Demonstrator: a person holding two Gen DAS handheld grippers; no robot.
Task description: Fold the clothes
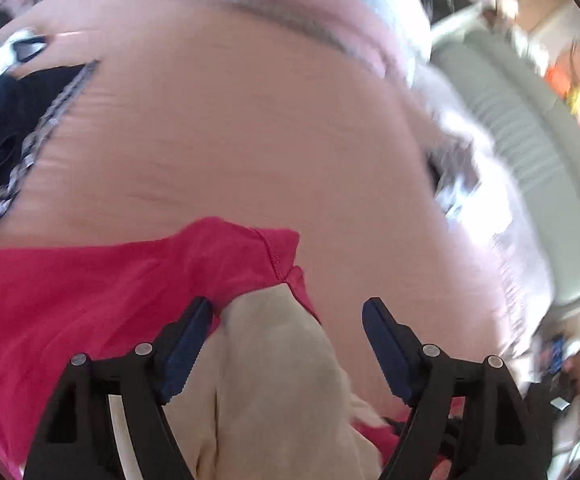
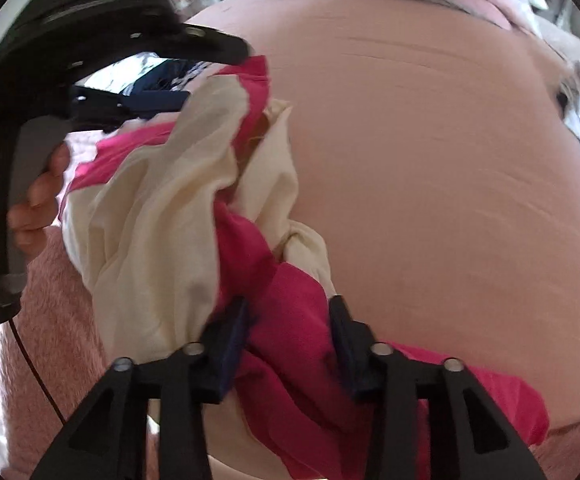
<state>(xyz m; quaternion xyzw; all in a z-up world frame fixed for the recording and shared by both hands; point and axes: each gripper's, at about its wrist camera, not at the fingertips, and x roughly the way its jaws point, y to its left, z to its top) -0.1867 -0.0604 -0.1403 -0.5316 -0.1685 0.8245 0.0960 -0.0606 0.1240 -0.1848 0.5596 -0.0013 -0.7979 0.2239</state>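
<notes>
Left gripper: I see my left gripper (image 1: pixel 287 312) with its tongs spread apart; cream cloth runs up between them, but neither blue pad presses on it.
Left gripper seen from the right: in the right wrist view the left gripper (image 2: pixel 217 74) sits upper left, fingers pointing right over the cloth, a hand (image 2: pixel 37 188) wrapped on its grey handle.
Right gripper: my right gripper (image 2: pixel 290 308) has a bunch of pink fabric filling the gap between its pads; I cannot tell whether the pads truly pinch it or merely flank it.
Garment: the pink-and-cream garment (image 2: pixel 157 216) lies crumpled on the bed, cream folds twisted over hot-pink ones, stretching from the right gripper up to the left gripper's tips.
Garment, left view: the hot-pink part (image 1: pixel 89 280) spreads to the left, a stitched hem corner just ahead of the tongs.
Bed sheet: a peach-pink sheet (image 1: pixel 229 120) lies flat beneath everything, with faint creases.
Dark garment: a navy piece with a silvery patterned edge (image 1: pixel 5 120) rests at the far left of the sheet, well apart from the folding.
Blanket: a fuzzy pink blanket (image 2: pixel 49 300) lies beside the garment at lower left.
Background: a pale grey ribbed sofa (image 1: pixel 502 92), blurred.
</notes>
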